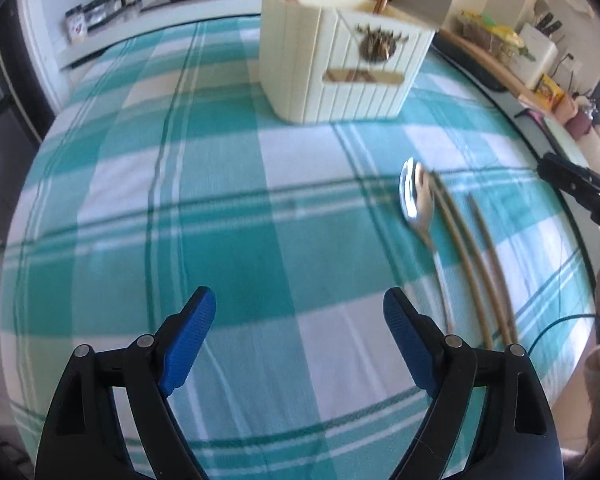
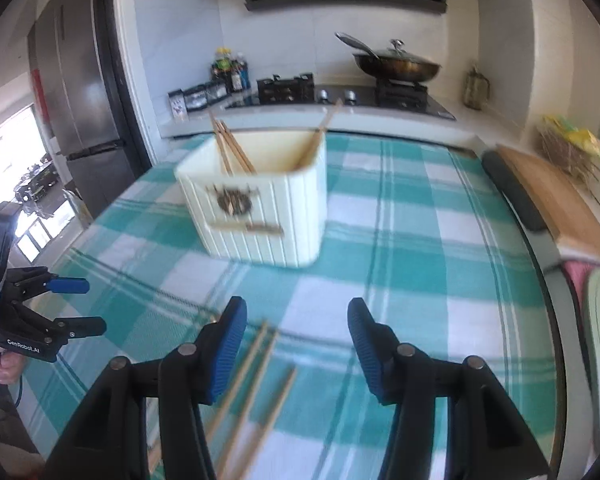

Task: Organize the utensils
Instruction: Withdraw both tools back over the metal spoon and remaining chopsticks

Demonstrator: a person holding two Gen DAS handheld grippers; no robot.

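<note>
A cream ribbed utensil holder [image 1: 340, 68] stands on the teal checked tablecloth [image 1: 220, 208]; it also shows in the right wrist view [image 2: 260, 208] with chopsticks [image 2: 232, 148] leaning inside. A metal spoon [image 1: 416, 200] and three loose chopsticks [image 1: 476, 256] lie on the cloth to the right of my left gripper [image 1: 300, 328], which is open and empty. My right gripper [image 2: 296, 336] is open and empty just above the loose chopsticks [image 2: 256, 384]. The left gripper also shows in the right wrist view [image 2: 74, 304] at the far left, and the right gripper shows at the left wrist view's right edge [image 1: 580, 192].
A wooden cutting board [image 2: 556, 204] lies along the table's right edge. Behind the table is a counter with a stove, a wok [image 2: 396, 64], bottles [image 2: 228, 72] and a black rack [image 2: 286, 88]. A fridge [image 2: 84, 100] stands at the left.
</note>
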